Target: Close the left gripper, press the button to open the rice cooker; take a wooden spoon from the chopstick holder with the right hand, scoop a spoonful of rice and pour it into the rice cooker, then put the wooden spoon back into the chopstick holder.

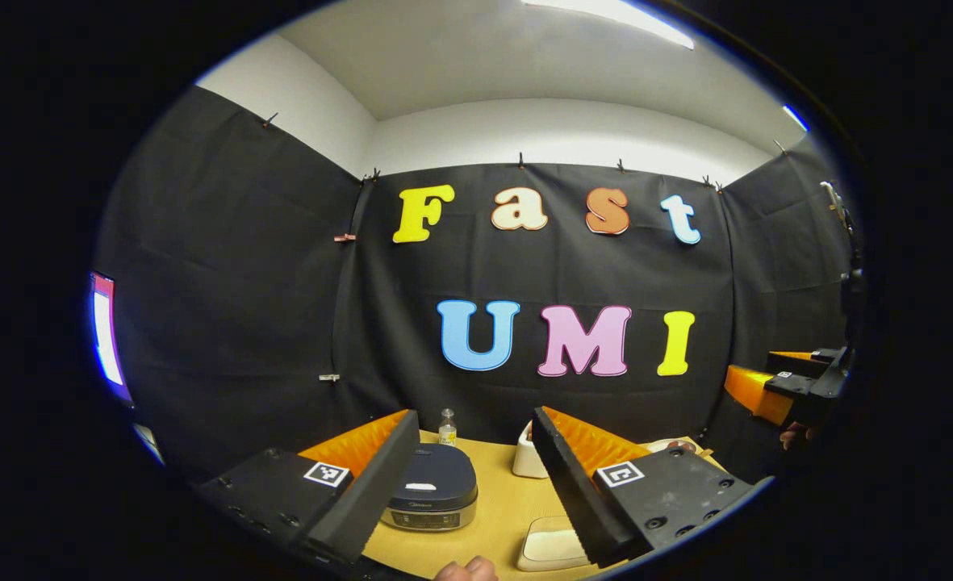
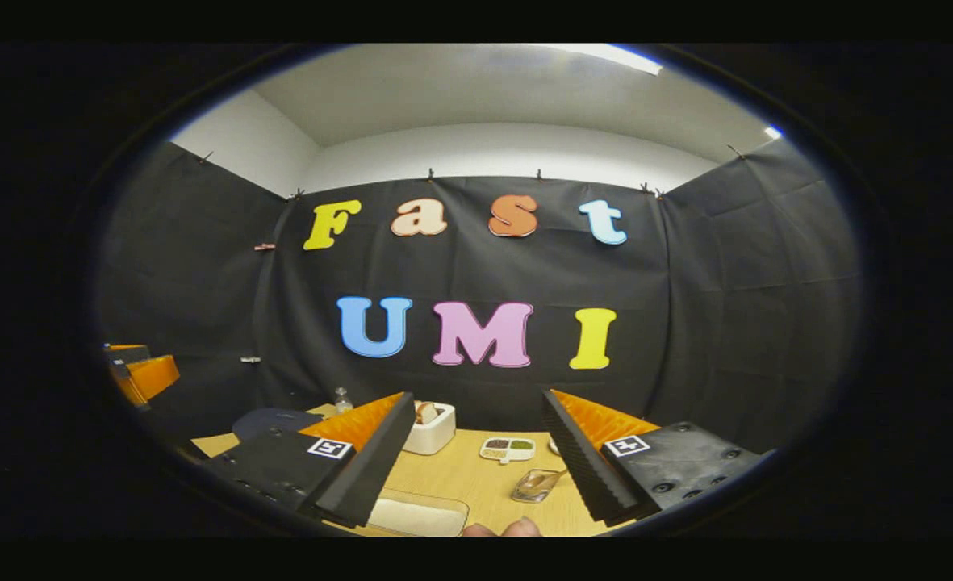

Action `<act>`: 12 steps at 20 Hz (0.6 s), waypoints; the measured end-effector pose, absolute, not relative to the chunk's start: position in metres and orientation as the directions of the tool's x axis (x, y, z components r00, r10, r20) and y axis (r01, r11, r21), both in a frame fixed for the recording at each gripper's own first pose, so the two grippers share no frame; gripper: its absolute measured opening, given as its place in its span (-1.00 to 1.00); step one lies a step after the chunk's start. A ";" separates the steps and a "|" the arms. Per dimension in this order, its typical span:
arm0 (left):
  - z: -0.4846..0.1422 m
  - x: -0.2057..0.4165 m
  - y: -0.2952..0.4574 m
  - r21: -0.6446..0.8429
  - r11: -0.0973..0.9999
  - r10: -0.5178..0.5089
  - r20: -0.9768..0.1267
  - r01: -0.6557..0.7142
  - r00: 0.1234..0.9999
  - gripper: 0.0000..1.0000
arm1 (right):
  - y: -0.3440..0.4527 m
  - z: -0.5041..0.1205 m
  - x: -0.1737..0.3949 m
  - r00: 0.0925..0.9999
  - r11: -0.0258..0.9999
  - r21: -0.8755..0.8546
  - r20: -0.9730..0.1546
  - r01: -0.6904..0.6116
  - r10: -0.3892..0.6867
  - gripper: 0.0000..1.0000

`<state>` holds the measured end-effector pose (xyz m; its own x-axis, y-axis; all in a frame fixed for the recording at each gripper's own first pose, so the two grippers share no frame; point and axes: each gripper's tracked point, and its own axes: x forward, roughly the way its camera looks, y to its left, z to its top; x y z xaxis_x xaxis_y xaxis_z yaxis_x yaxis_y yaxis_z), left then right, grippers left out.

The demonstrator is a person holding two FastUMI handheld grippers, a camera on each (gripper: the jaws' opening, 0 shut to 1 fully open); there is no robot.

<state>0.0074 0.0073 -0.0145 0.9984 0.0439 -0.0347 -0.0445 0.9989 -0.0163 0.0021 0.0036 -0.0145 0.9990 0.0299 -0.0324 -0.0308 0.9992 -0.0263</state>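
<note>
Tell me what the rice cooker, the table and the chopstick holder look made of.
Rice cooker: dark matte lid, probably plastic, over a shiny band that reflects light like metal. Table: pale wood or wood-look laminate with a smooth, even tan surface; which one is unclear. Chopstick holder: white, smooth and opaque with rounded corners, plastic or ceramic by its look.

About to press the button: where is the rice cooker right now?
In the left gripper view the rice cooker, lid shut, sits on the wooden table beside the left finger, a small bottle behind it and the white chopstick holder to its right.
</note>
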 end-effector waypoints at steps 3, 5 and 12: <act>-0.016 0.008 0.007 -0.033 0.999 0.040 -0.033 -0.041 0.999 0.91 | 0.005 -0.014 0.003 0.999 0.999 -0.036 -0.030 -0.041 0.040 0.94; -0.019 0.008 0.007 -0.037 0.999 0.038 -0.042 -0.039 0.998 0.86 | 0.007 -0.013 0.005 0.999 0.998 -0.034 -0.026 -0.044 0.044 0.95; -0.020 0.010 0.007 -0.054 0.998 0.042 -0.039 -0.044 0.998 0.92 | 0.012 -0.013 0.007 0.998 0.997 -0.042 -0.029 -0.059 0.058 0.95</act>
<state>0.0100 0.0071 -0.0199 0.9984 0.0420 -0.0386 -0.0441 0.9975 -0.0543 0.0075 0.0115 -0.0133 0.9979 0.0580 -0.0292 -0.0591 0.9974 -0.0419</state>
